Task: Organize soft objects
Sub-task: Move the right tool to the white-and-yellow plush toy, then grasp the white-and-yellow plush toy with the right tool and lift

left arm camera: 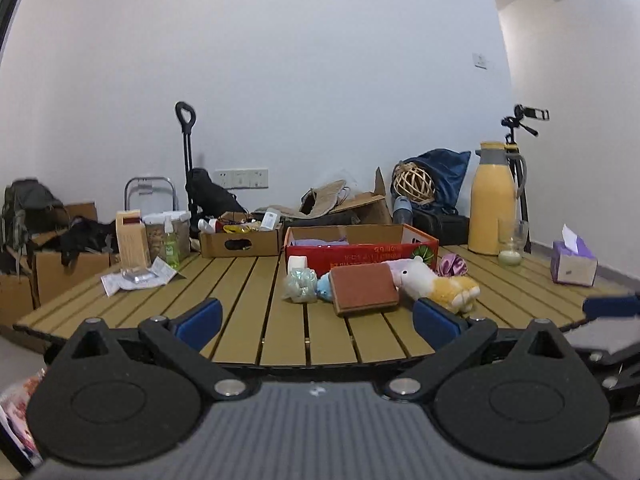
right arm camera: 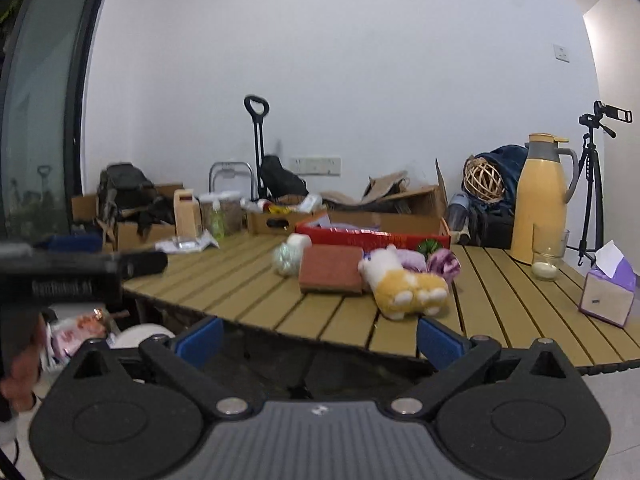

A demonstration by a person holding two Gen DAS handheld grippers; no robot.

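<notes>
The left tool (left arm camera: 316, 320) stands released, its blue pads spread wide with nothing between them, low in the frame over the near edge of the slatted counter (left arm camera: 248, 280). The right tool (right arm camera: 318, 338) is likewise spread wide and empty, hanging just off the counter's near edge at the bottom of its frame.

Beyond the tools, at the centre of both views, lies the cluster of soft things: a yellow-and-white plush toy (right arm camera: 408, 284) on its side, a brick-red sponge block (left arm camera: 364, 290) touching it, a crinkly pale bundle (left arm camera: 300, 286) and a small blue toy (left arm camera: 325, 290) to the left, and a purple satin piece (right arm camera: 444, 264) to the right. Just behind them sits the red box (left arm camera: 360, 250), open, with something lilac already inside.

My reading is that this is the approach step: nothing is grasped yet. The next move calls for carrying one tool forward over the cluster, straddling the nearest item, probably the plush toy, and clenching gently before lifting it toward the red box.
</notes>
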